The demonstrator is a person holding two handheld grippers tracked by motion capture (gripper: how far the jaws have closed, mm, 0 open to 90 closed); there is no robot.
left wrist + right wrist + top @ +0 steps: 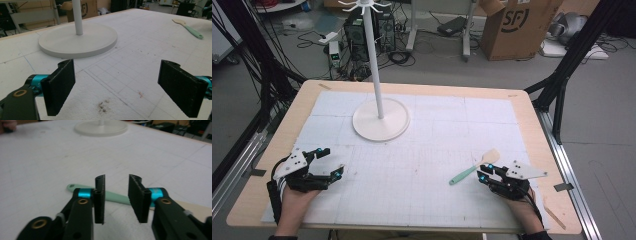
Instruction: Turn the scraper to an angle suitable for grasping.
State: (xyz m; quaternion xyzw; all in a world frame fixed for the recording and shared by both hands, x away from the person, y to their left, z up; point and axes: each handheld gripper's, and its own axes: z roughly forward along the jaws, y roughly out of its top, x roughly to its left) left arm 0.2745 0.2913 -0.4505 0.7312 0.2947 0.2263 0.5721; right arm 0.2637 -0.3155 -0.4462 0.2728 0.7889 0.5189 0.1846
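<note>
The right gripper (482, 171) has its two black jaws a narrow gap apart, poised over the mint-green handle of a spatula with a pale wooden blade (472, 168); in the right gripper view that handle (113, 196) runs crosswise behind and below the jaws, and whether they touch it cannot be told. The spatula lies flat on the white gridded foam mat (427, 165), blade pointing away from the person. The left gripper (331, 161) rests at the mat's near left, jaws spread wide and holding nothing, well apart from the spatula. Farther back stands a white round-based pole stand with hooks on top (380, 119), on a light wooden table (532, 131).
</note>
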